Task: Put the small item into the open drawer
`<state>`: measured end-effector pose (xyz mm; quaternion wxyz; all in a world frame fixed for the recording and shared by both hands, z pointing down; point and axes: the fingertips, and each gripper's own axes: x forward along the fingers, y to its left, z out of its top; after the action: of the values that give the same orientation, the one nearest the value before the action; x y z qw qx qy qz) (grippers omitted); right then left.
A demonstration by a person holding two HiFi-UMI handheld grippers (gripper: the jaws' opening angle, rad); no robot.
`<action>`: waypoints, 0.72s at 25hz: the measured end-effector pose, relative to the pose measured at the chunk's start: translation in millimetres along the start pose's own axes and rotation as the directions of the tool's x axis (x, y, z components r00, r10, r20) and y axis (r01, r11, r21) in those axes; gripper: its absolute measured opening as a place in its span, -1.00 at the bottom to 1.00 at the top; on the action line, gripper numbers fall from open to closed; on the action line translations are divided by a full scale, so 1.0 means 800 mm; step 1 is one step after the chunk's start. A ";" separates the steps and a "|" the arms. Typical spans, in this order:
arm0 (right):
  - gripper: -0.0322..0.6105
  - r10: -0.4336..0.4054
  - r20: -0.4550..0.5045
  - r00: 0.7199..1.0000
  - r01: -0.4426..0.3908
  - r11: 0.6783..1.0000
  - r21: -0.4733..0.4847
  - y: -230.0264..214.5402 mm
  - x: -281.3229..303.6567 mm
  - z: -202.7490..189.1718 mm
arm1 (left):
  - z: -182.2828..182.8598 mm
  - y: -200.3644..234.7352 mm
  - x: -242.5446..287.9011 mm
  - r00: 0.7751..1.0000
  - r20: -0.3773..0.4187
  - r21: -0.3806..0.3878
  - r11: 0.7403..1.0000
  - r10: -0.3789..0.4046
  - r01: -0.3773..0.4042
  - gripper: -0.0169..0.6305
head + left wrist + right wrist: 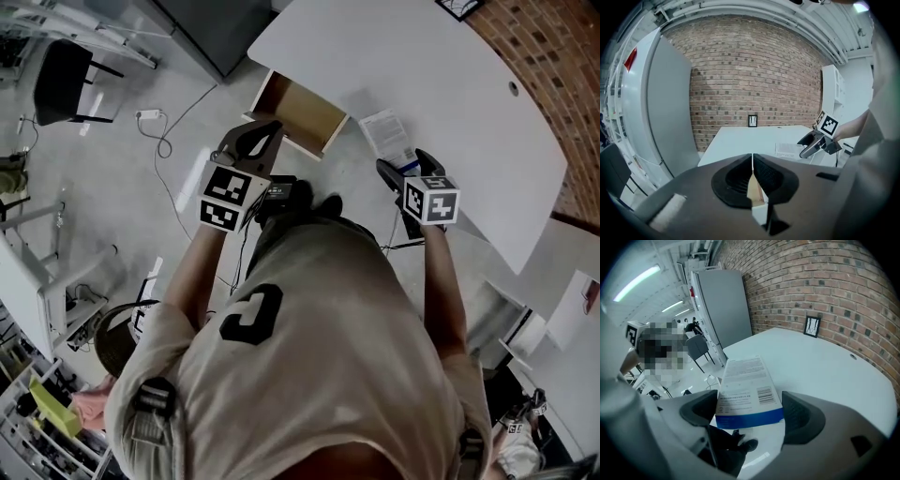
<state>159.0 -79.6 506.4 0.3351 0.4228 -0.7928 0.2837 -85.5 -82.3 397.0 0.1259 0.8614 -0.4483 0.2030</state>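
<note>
Right gripper (403, 167) pinches the box (743, 390) by its near end; we risk it pivoting loose before the drawer (305, 111), upper centre. Left gripper (265, 134) pressed together, empty.

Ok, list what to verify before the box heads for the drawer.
1. Is the drawer open: ok.
2. Room inside the drawer: ok, its bottom shows bare.
3. The box sits between the right gripper jaws: ok.
4. Both jaws pressing firmly on the box: cannot tell, they stand at its sides.
5. The left gripper is empty, jaws together: ok.
</note>
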 end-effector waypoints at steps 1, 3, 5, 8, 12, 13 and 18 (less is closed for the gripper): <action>0.30 0.010 0.007 1.000 -0.010 1.000 -0.001 0.001 -0.001 -0.002 | 0.003 -0.004 -0.001 1.000 0.000 0.006 1.000 0.005 -0.005 -0.91; 0.30 0.025 0.018 1.000 -0.025 1.000 0.002 -0.001 -0.004 -0.007 | 0.007 -0.016 -0.003 1.000 -0.003 0.018 1.000 0.010 -0.010 -0.91; 0.30 0.039 0.024 0.999 -0.039 0.999 0.008 -0.003 -0.008 -0.011 | 0.007 -0.031 -0.005 1.000 -0.011 0.026 1.000 0.011 -0.011 -0.91; 0.30 0.075 0.043 0.996 -0.076 0.997 0.033 -0.005 -0.011 -0.016 | 0.007 -0.054 -0.006 1.000 -0.027 0.039 0.999 0.010 -0.009 -0.91; 0.30 0.134 0.067 0.989 -0.140 0.986 0.093 -0.011 -0.020 -0.023 | 0.009 -0.090 0.000 0.999 -0.053 0.061 0.998 -0.004 0.007 -0.91; 0.30 0.151 0.072 0.986 -0.158 0.982 0.107 -0.011 -0.022 -0.025 | 0.009 -0.098 0.001 0.998 -0.060 0.069 0.998 -0.006 0.010 -0.91; 0.30 0.241 0.091 0.966 -0.253 0.953 0.164 -0.006 -0.026 -0.032 | 0.009 -0.124 0.001 0.995 -0.096 0.109 0.994 0.011 -0.001 -0.91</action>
<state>179.0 -53.2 506.5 0.2306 0.3576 -0.8230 0.3764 -1.8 -30.0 387.3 0.0996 0.8549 -0.4326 0.2687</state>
